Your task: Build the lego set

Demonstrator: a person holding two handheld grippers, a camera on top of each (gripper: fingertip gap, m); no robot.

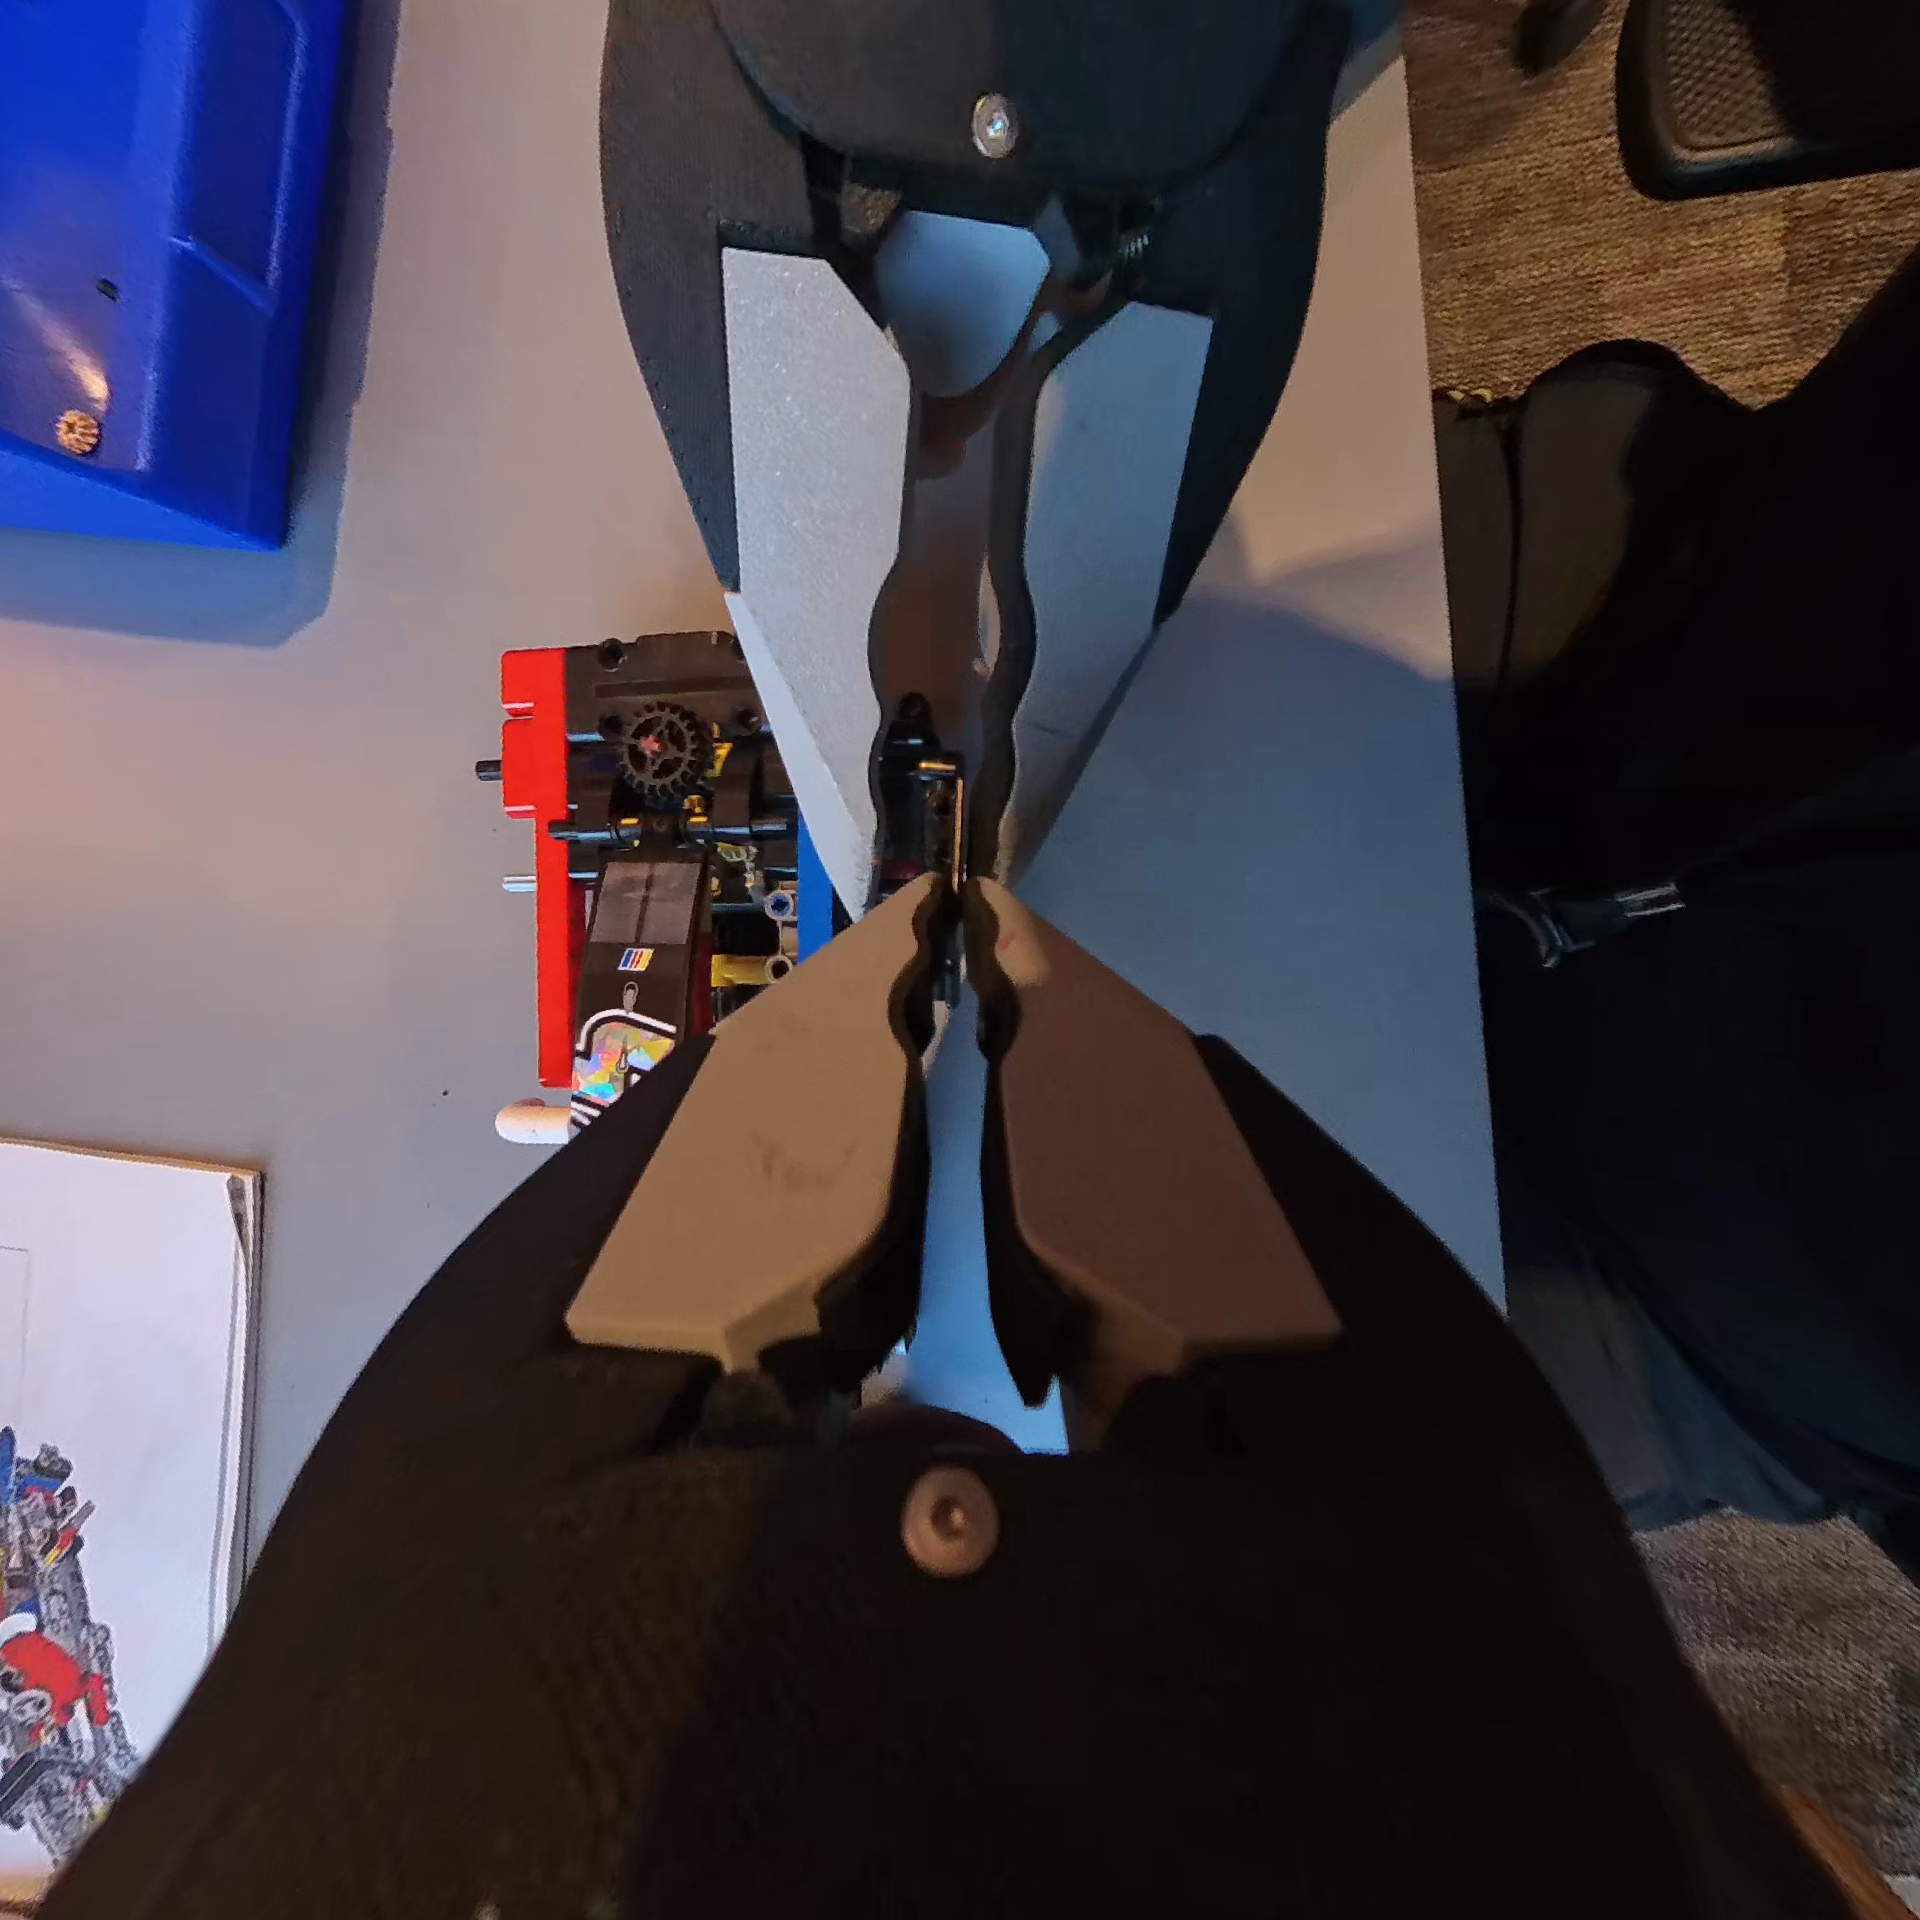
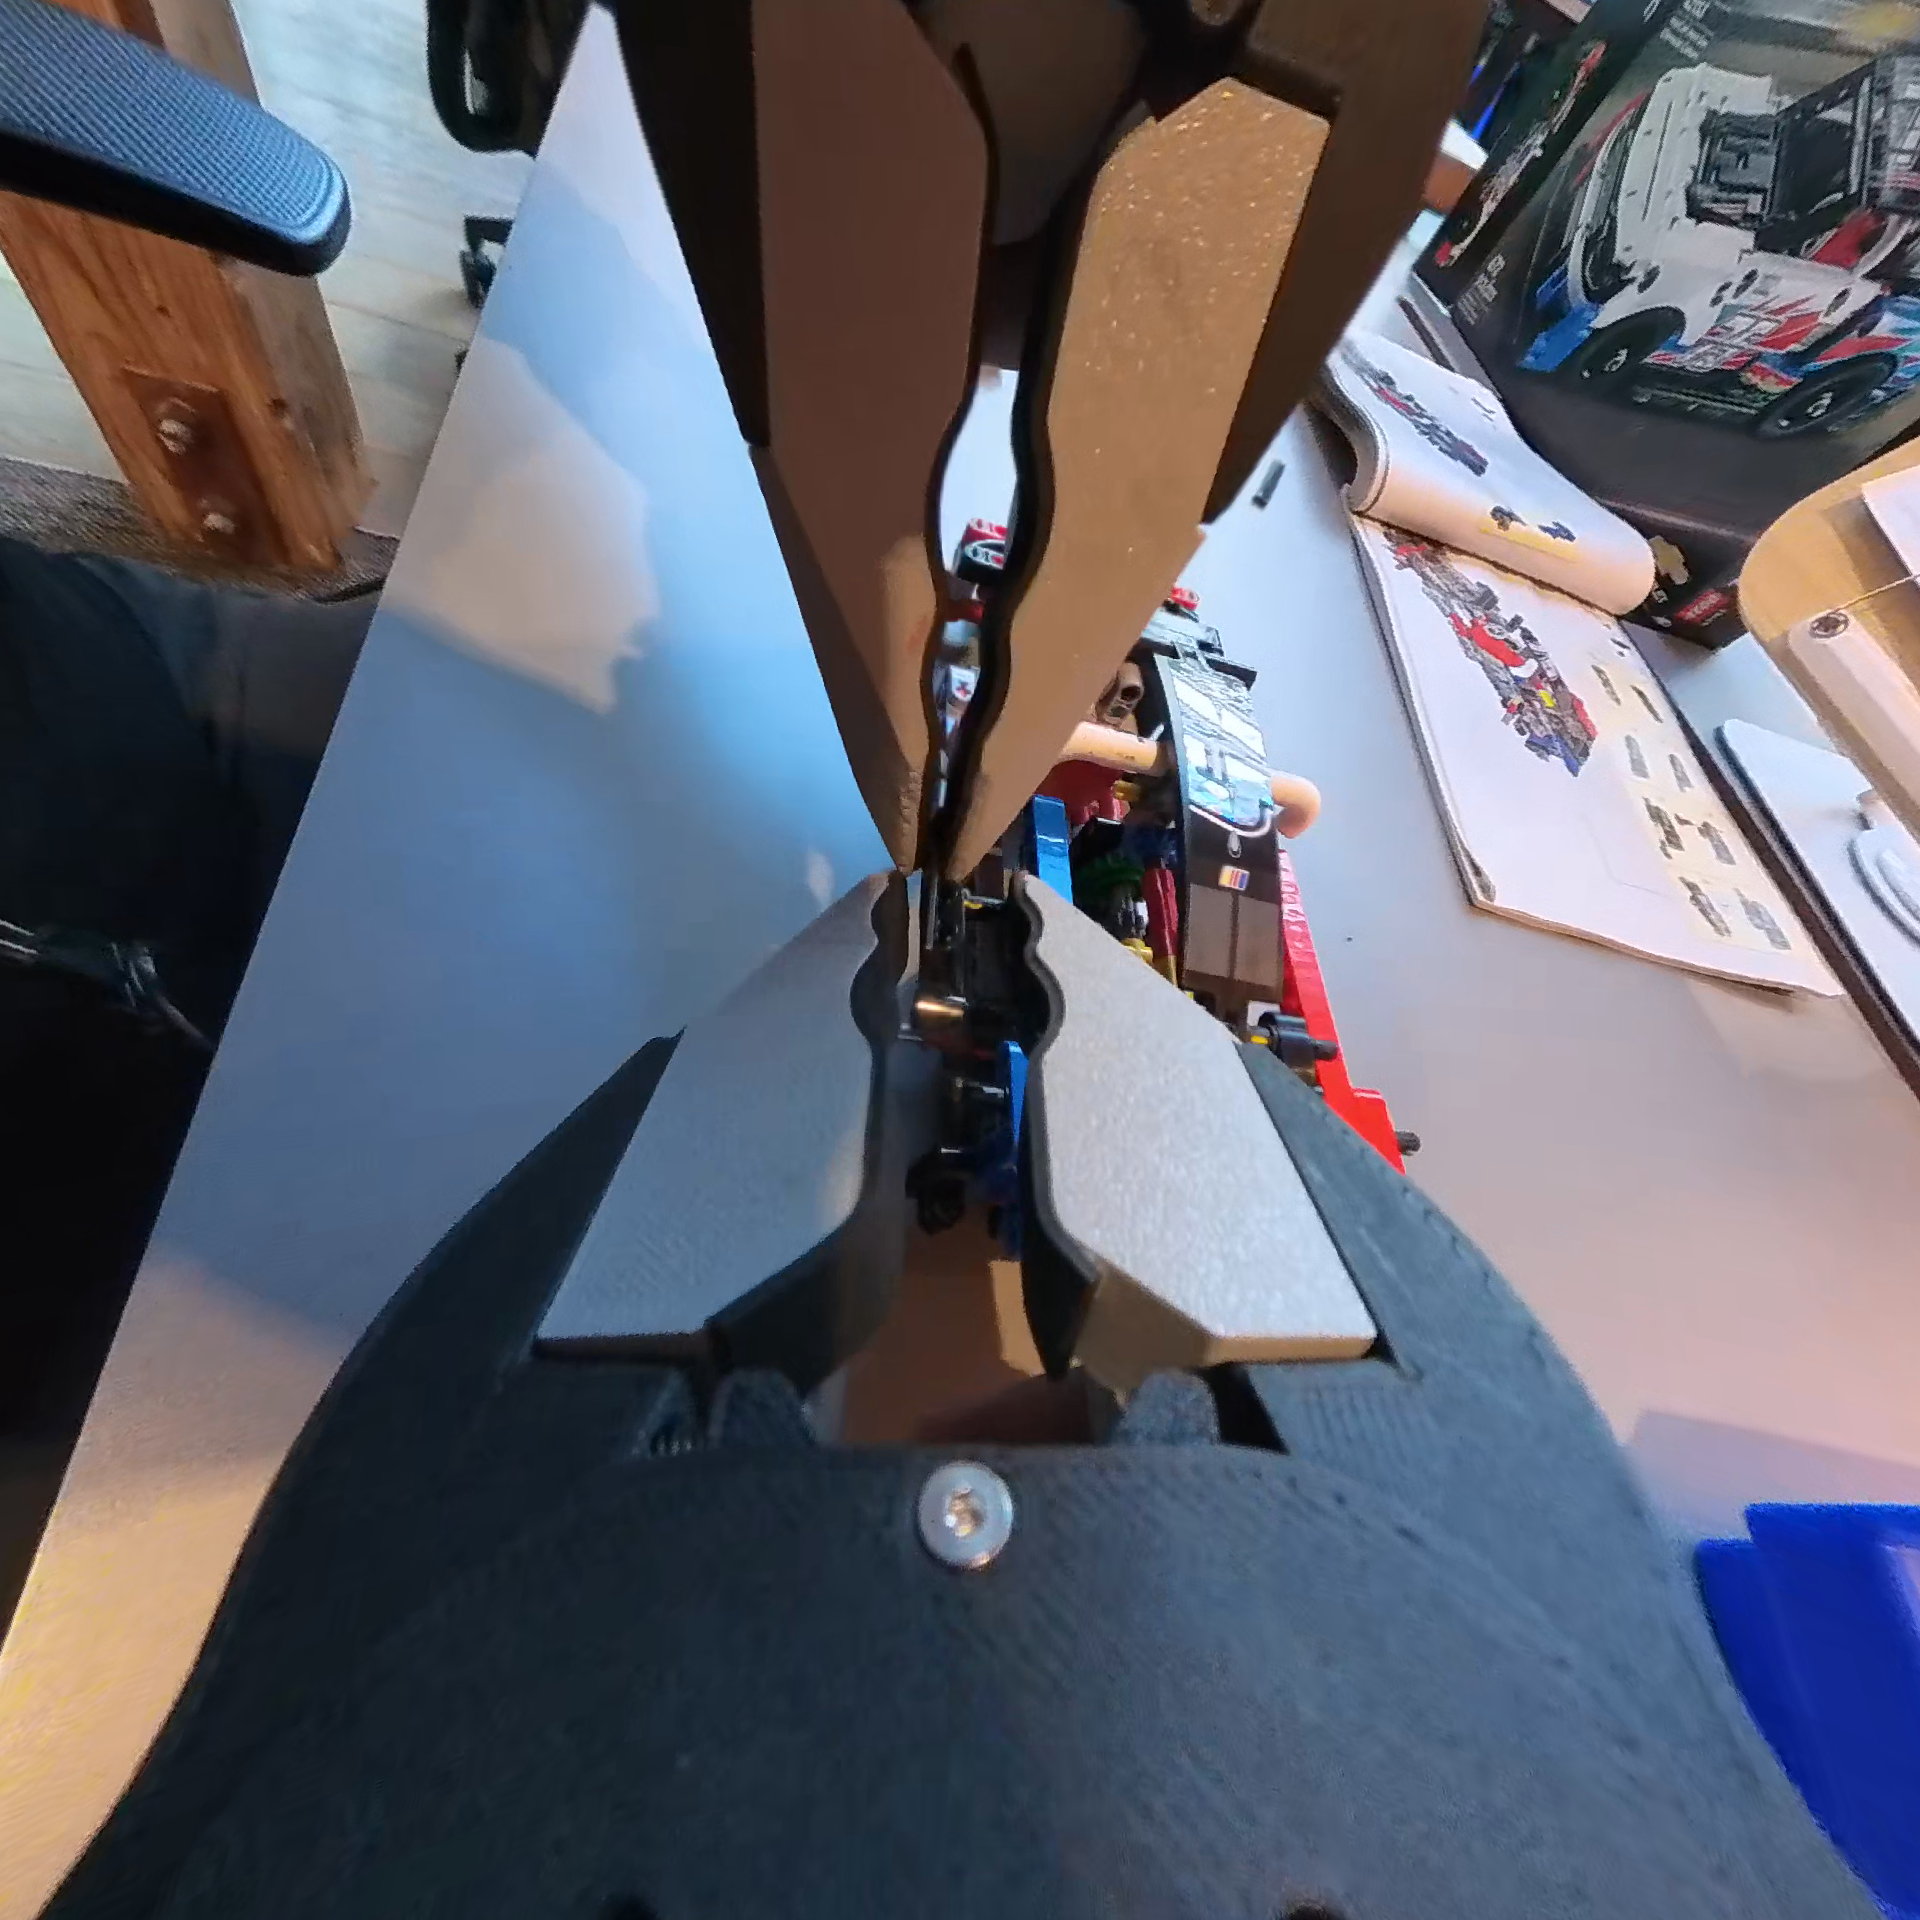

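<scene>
My 2 grippers meet tip to tip above the table edge. My left gripper [image 1: 954,891] pinches a thin black piece [image 1: 928,805]; my right gripper [image 2: 956,940] clamps a small black-and-blue sub-assembly [image 2: 971,1081]. The car model [image 1: 644,862] lies at 9 o'clock. I judge I'm joining them; next needs aligned, straight pressure.
</scene>
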